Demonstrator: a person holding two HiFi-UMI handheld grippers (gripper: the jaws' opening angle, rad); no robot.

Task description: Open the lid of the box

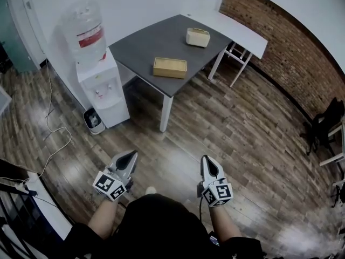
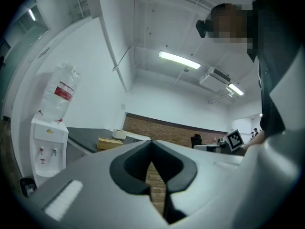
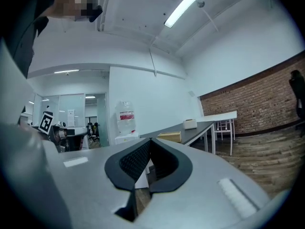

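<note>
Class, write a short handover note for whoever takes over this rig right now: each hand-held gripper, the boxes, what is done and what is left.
Left hand-held gripper: jaws together, empty, well short of the table.
Right hand-held gripper: the same.
The flat tan rectangular wooden box lies near the front edge of the dark grey table. A smaller cream box sits farther back. Both look closed.
Done: nothing.
Left: approach the table and open the lid.
</note>
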